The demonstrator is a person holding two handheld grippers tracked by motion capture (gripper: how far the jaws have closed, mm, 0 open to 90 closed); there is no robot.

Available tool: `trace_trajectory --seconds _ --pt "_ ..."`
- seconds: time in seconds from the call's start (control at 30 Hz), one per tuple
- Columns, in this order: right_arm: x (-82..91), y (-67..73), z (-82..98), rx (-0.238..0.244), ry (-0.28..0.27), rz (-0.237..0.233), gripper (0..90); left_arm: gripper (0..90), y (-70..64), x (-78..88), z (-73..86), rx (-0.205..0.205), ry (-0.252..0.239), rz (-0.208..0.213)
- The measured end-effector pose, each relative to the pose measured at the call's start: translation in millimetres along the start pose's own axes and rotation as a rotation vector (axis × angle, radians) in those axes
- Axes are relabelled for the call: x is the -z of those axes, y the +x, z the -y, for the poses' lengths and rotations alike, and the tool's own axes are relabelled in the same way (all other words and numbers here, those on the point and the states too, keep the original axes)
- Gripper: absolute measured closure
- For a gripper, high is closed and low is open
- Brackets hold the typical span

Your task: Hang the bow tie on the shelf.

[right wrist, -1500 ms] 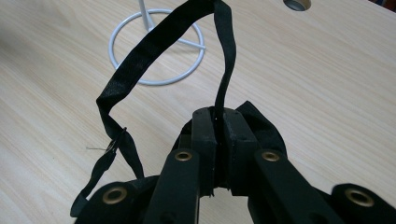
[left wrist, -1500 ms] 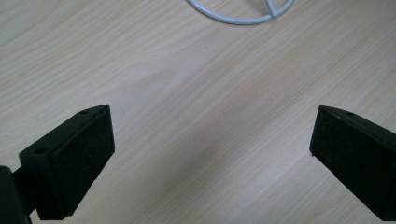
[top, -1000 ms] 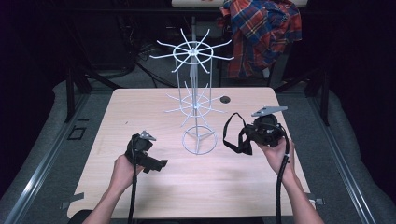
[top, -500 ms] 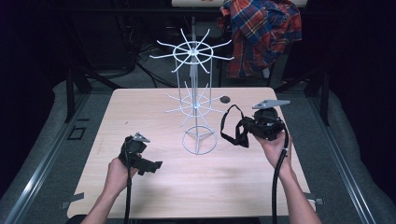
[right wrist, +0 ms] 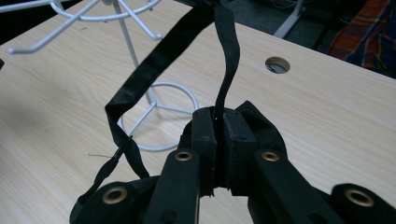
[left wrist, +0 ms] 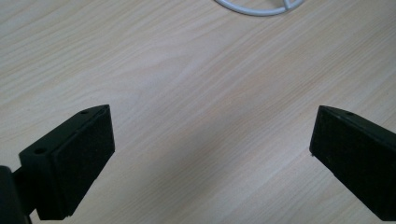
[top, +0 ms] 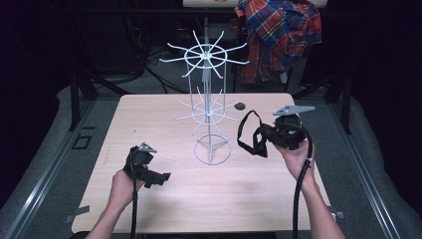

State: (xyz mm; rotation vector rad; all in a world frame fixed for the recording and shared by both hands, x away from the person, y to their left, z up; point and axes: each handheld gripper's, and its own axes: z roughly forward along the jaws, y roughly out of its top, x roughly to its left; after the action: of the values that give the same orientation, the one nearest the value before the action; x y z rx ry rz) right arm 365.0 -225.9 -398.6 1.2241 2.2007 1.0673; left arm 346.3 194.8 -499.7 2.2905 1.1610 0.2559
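Black strap [top: 249, 133] hangs looped from my right tool [top: 271, 137] in the high view, held up off the tabletop [top: 164, 114] just to the right of the white wire rack [top: 209, 107], level with the rack's lower ring of hooks. The rack stands near the middle of the tabletop on its round base, with a second, wider ring of hooks at the top. My right hand [top: 293, 154] grips the tool from below, its cable trailing down toward me. To the left of the rack's base and nearer to me, my left hand [top: 122, 181] holds the left tool [top: 157, 177] low over the tabletop. A small dark hole [top: 240, 105] sits in the tabletop just behind and right of the rack, and a plaid shirt [top: 278, 35] hangs beyond the far edge, behind the rack. In the left gripper view, I see my left tool [left wrist: 212, 144] spread wide with nothing between its jaws, bare wood under them, and a curve of the rack's base ring [left wrist: 257, 8] at the top edge. In the right gripper view, my right tool [right wrist: 217, 130] is pressed closed on the strap [right wrist: 177, 42], pinching a narrow band of it that rises, curves over and drops in a loop on the rack's side; the rack's base ring [right wrist: 159, 116] lies on the tabletop behind that loop, and the hole [right wrist: 277, 65] shows farther back.
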Motion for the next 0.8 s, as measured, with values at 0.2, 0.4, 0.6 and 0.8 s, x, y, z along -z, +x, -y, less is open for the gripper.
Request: trace_trajectory --seconds 0.2,0.4,0.6,0.8 --pt "3.7 -2.2 5.4 -0.007 0.009 0.007 84.8 0.0 -2.7 -2.8 -3.6 -0.011 0.002 0.005" --pt "7.8 1.0 4.7 -0.008 -0.002 -0.003 84.8 0.0 -2.8 -3.4 -4.0 -0.014 0.002 0.007" --pt "2.8 7.2 0.8 0.015 0.000 -0.013 84.8 0.0 -2.7 -2.8 -3.1 -0.009 0.002 0.006" --pt "-3.7 11.4 -4.0 0.021 -0.014 -0.031 84.8 0.0 -1.7 -1.9 -1.1 -0.001 0.003 0.003"
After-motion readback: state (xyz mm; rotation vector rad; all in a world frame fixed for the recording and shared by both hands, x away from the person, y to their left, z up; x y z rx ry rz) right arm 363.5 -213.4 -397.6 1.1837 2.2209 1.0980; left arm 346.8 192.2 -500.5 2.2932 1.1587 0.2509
